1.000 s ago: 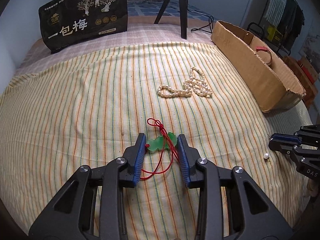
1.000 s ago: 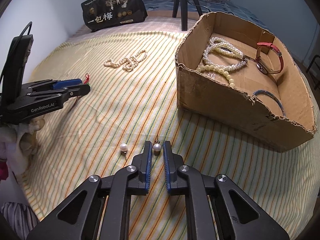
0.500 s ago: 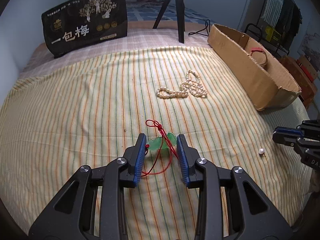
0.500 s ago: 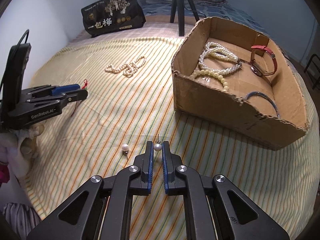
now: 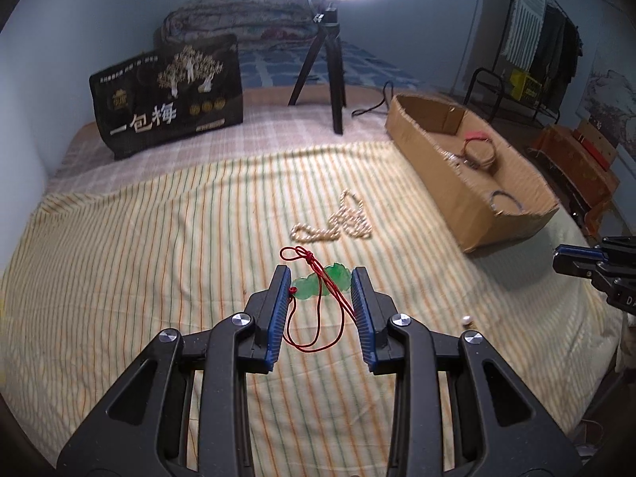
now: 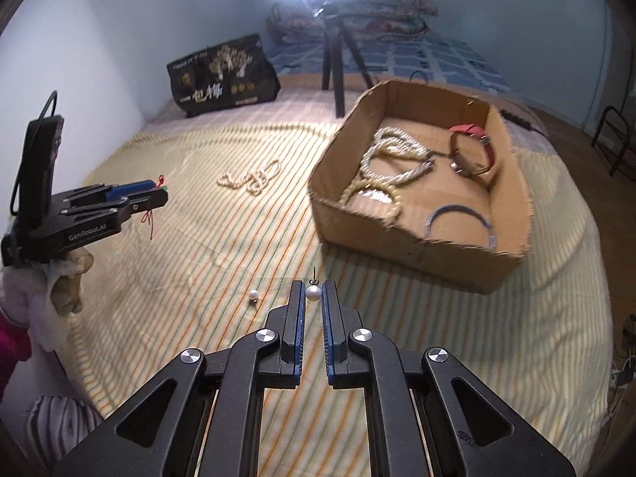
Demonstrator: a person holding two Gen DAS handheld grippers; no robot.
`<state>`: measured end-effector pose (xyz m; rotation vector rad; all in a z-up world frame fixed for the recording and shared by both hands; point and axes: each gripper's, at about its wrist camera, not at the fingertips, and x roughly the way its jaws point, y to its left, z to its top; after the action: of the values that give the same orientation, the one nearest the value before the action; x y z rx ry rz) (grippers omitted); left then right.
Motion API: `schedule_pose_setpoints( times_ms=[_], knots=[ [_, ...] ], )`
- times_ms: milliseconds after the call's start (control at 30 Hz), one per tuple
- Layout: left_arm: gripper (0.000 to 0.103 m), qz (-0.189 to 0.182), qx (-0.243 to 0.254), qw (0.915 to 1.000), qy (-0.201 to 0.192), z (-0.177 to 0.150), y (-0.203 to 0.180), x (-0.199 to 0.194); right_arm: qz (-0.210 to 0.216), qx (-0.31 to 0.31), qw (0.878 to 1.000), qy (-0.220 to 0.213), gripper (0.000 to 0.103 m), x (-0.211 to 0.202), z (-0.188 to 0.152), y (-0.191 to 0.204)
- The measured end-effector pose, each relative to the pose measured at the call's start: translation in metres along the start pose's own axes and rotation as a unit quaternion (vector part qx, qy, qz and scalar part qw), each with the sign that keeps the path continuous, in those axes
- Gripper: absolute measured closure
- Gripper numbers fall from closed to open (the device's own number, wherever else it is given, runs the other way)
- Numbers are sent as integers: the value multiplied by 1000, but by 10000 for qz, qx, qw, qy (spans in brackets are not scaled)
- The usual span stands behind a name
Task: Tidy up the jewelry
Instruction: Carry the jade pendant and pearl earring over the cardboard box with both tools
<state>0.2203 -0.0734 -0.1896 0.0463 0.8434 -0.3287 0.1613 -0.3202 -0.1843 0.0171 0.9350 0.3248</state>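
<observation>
A striped cloth (image 5: 159, 262) covers the bed, with a black bag (image 5: 167, 99) and a tripod (image 5: 330, 63) at the far end. A cardboard box (image 6: 413, 238) sits on the cloth's right side; inside lie pearl necklaces (image 6: 397, 159), a red watch (image 6: 475, 147) and a blue bangle (image 6: 461, 218). A loose pearl necklace (image 5: 338, 222) lies on the cloth, well apart from the box. The left gripper (image 5: 320, 278) is clamped on a green pendant (image 5: 322, 280), held between its blue pads above the cloth, its red cord (image 5: 314, 318) looping down between the fingers. The right gripper (image 6: 313, 292), near the box's front wall, pinches a pearl earring (image 6: 313, 291) at its fingertips, post upward. A second pearl earring (image 6: 253, 296) rests on the cloth just to its left.
</observation>
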Motion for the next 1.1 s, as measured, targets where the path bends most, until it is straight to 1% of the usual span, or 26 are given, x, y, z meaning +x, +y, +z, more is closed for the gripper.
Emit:
schedule_pose_setpoints(
  times_ms=[267,633,933,1100],
  knots=[
    [72,-211,135,9994,-224,19,-23,-19,-163,135,9993,-297,96,-27,10,-21],
    [72,-584,395,9964,-475,51,-69,-24,-389,335,9966,-637,96,-51,26,-54],
    [72,-851,610,9922,-671,84,-110,-18,-473,455,9949,-762,96,-50,40,-74],
    [72,-1010,580,9907,-698,100,-129,-6,-500,463,9950,-735,96,-43,45,-82]
  ],
)
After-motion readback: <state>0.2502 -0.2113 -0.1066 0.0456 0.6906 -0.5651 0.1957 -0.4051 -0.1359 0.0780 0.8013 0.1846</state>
